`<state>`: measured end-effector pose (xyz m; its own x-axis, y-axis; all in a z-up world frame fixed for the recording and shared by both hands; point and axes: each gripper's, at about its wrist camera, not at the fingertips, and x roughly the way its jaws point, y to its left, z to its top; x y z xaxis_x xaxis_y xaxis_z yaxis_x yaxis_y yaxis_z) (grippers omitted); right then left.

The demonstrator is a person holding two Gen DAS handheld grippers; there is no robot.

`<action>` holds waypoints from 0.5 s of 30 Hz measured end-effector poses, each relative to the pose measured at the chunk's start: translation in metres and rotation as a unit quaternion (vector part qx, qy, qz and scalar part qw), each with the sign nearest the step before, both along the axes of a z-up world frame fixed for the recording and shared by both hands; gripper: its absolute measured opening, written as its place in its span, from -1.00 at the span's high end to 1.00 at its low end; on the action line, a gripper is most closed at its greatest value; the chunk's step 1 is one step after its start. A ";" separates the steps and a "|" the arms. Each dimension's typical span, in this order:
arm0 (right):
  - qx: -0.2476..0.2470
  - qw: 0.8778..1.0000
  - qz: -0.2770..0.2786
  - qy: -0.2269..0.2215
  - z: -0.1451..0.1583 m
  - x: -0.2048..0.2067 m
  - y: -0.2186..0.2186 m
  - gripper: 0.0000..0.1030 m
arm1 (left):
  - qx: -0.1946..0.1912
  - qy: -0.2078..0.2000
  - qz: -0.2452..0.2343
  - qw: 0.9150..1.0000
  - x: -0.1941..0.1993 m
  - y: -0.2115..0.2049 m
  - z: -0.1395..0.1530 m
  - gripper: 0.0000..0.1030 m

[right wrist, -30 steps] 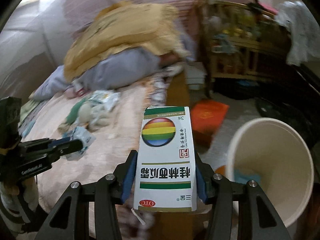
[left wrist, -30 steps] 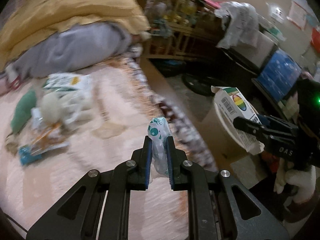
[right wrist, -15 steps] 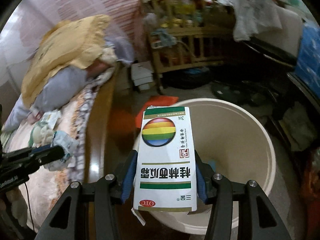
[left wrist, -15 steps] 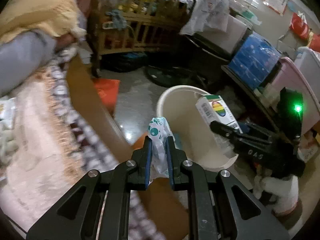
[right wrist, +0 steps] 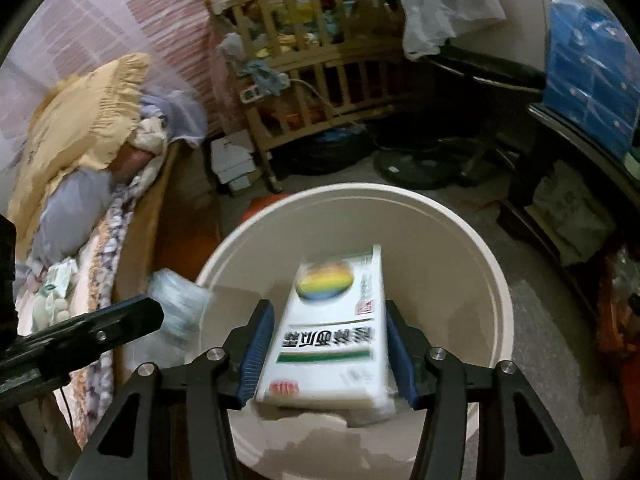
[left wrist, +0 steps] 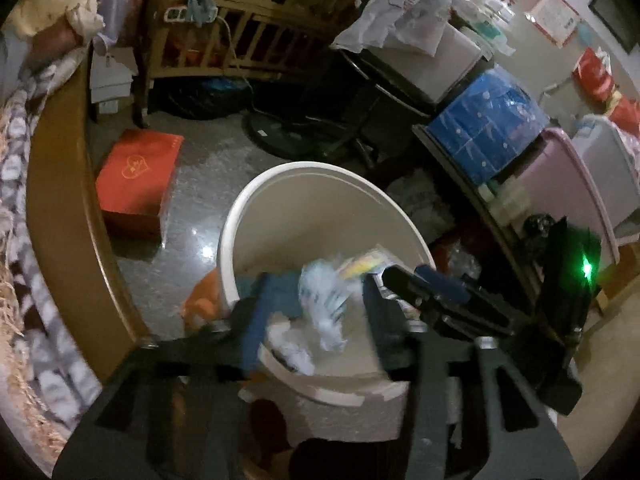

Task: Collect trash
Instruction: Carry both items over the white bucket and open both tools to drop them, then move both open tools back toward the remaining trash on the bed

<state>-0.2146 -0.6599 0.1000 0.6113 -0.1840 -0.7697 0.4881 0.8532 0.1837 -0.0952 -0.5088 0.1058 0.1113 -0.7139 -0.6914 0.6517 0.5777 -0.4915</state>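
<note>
Both tongs hung over the cream bucket (right wrist: 496, 280). The left tongs (left wrist: 316, 320) had just spread, the blurred wrapper (left wrist: 324, 300) loose between them. The right tongs (right wrist: 328, 344) had just widened; whether they gripped the blurred medicine box (right wrist: 332, 340) was unclear.

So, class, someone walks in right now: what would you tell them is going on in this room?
A person holding two grippers is dropping trash into the white bin beside the bed. The left gripper has just opened its jaws and the crumpled wrapper sits loose between them over the bin. The right gripper has the white medicine box between its fingers, over the bin; its jaws have just been opening, and the blurred box looks to be slipping free.
</note>
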 end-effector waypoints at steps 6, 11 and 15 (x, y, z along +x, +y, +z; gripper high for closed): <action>0.009 1.000 0.011 0.002 -0.003 0.001 0.002 -0.24 | 0.032 -0.022 0.014 0.999 -0.004 0.017 0.000 0.04; 0.012 0.999 0.036 -0.007 -0.001 0.007 0.015 -0.24 | 0.061 -0.060 0.050 0.995 -0.005 0.050 0.007 0.04; 0.003 0.998 0.057 -0.009 0.001 0.013 0.031 -0.24 | 0.074 -0.078 0.077 0.991 -0.004 0.082 0.012 0.04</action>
